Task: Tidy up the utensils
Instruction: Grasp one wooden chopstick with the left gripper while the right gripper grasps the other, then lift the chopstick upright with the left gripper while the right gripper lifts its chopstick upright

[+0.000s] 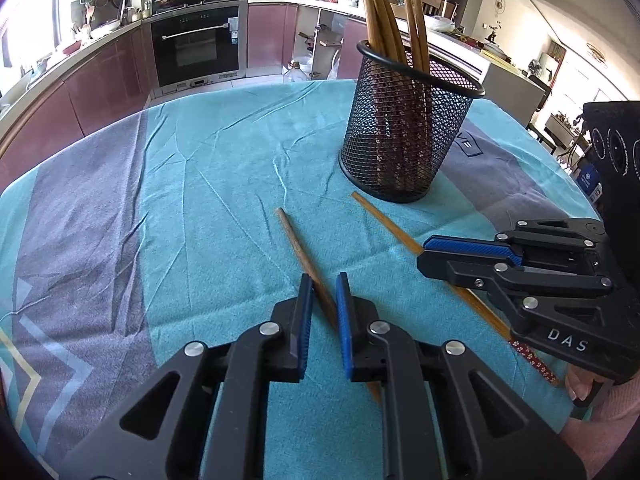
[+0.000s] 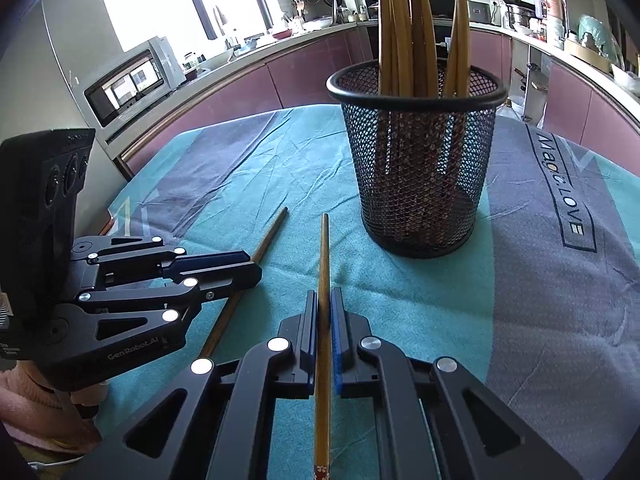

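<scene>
Several chopsticks [image 2: 404,32] upright in mesh holder [image 2: 416,168].

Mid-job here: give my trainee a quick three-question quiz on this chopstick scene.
1. True or false: the black mesh holder already has chopsticks standing in it.
2. How many loose wooden chopsticks lie on the teal tablecloth? A) one B) two C) four
3. Which gripper has its pads closest around a chopstick?

Key:
1. True.
2. B: one between the left gripper's fingers, one in the right gripper.
3. The right; the left's jaws are wider apart.
</scene>
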`<state>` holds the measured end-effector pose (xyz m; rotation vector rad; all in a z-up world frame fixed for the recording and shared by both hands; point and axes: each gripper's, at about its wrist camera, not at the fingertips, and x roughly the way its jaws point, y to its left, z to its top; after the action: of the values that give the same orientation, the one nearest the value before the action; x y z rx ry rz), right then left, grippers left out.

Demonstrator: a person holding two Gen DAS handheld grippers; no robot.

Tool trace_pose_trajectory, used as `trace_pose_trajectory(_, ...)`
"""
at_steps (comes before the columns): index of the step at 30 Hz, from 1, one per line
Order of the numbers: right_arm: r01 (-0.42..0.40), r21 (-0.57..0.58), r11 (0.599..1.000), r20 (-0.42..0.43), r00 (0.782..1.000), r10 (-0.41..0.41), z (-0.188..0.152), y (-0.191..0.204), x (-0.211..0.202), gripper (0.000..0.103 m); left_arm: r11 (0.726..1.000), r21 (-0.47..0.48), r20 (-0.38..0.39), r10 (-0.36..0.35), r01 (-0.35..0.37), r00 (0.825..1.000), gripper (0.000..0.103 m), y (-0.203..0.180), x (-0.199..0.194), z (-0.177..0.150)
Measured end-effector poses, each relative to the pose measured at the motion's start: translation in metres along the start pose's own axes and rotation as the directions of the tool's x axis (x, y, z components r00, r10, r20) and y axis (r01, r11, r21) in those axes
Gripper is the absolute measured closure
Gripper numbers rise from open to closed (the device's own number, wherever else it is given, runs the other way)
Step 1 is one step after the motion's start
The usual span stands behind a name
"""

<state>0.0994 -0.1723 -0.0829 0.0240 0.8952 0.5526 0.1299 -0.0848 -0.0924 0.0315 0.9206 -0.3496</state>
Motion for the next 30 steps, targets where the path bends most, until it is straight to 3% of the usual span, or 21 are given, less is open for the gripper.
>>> trace_pose_trajectory(13,-0.064,0.026,0.998,0.067,0.996,0.062,0.001,-0.002,-0.025,0.098,1.0,-0.022,0.038,-0.018,0.019,0.999,0.093,0.005,-0.023,-0.003)
trace_pose_trajectory(30,-0.084,0.014,0.996,0.154,0.985,0.081,0.005,-0.002,-0.055,0.098,0.998,-0.024,0.104,-0.061,0.064,0.993,0.094,0.005,-0.058,0.0)
